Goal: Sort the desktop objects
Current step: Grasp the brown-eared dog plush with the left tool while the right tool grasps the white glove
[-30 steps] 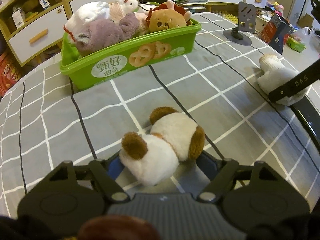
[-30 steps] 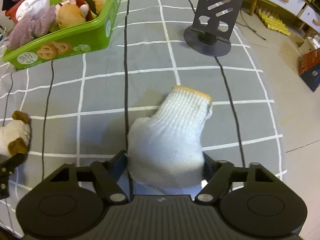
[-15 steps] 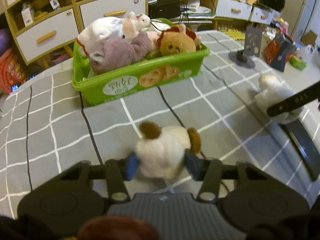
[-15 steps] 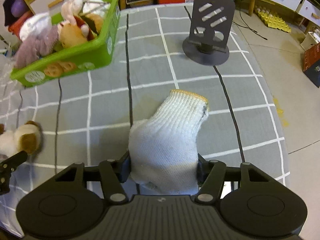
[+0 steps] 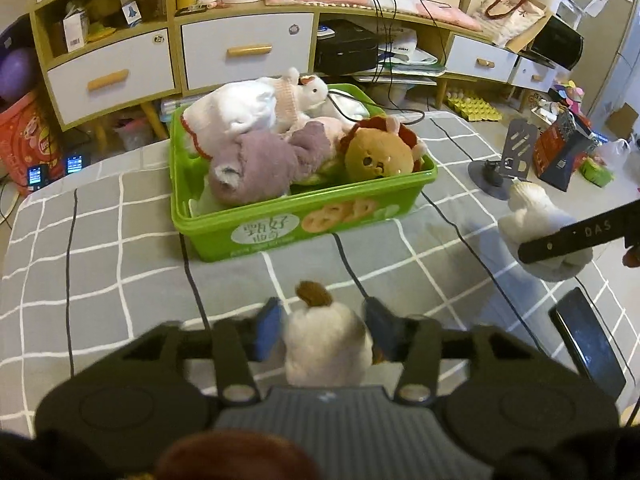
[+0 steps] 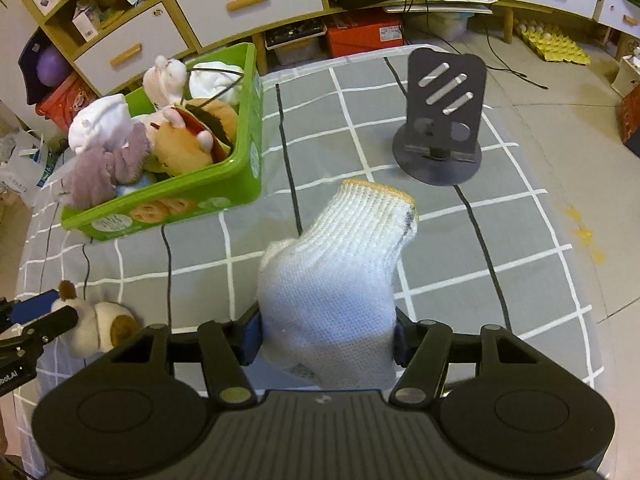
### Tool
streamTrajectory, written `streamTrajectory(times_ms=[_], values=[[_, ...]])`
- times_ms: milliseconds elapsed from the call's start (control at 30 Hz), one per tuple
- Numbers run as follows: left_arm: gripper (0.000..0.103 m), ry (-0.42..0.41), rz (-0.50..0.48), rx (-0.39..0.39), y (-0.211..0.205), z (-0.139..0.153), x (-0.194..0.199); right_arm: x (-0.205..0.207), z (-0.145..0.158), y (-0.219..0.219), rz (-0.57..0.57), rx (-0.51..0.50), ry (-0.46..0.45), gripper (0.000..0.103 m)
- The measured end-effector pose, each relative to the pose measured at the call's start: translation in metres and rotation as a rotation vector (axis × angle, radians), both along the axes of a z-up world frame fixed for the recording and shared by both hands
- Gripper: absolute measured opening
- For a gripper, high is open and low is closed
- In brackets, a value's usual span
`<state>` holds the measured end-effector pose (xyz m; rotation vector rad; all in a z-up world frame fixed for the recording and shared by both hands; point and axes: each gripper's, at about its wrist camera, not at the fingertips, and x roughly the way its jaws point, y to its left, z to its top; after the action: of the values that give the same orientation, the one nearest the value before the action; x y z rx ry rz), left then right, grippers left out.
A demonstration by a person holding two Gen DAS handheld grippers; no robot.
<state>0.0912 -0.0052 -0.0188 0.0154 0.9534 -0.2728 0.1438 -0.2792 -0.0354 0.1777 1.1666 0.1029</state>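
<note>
My left gripper (image 5: 324, 330) is shut on a small white and brown plush toy (image 5: 326, 346) and holds it above the grey checked tablecloth, short of the green bin (image 5: 304, 216). The bin holds several plush toys. My right gripper (image 6: 326, 332) is shut on a white knitted glove (image 6: 336, 276), lifted off the cloth. The glove also shows in the left wrist view (image 5: 540, 224), at the right. The plush toy also shows in the right wrist view (image 6: 100, 326), at the lower left.
A dark metal phone stand (image 6: 440, 120) stands at the back right of the table. A black phone (image 5: 586, 344) lies near the table's right edge. Cabinets with drawers (image 5: 244, 54) line the far wall. The floor drops off to the right.
Both grippers closed on their objects and lifted them. The left gripper rose and drew back with the plush toy. The right gripper rose with the glove.
</note>
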Motion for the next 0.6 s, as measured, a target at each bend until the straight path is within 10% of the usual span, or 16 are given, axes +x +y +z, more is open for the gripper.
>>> streamTrajectory(times_ms=[33, 367, 600], values=[[0.103, 0.009, -0.010, -0.003, -0.001, -0.001, -0.001, 0.000, 0.000, 0.001, 0.003, 0.002, 0.002, 0.061], [0.101, 0.249, -0.047, 0.004, -0.007, -0.051, 0.005, -0.005, -0.005, 0.004, 0.026, -0.019, 0.018, 0.061], [0.044, 0.289, -0.034, 0.024, -0.010, -0.059, -0.001, -0.006, -0.007, 0.003, 0.024, -0.026, 0.025, 0.061]])
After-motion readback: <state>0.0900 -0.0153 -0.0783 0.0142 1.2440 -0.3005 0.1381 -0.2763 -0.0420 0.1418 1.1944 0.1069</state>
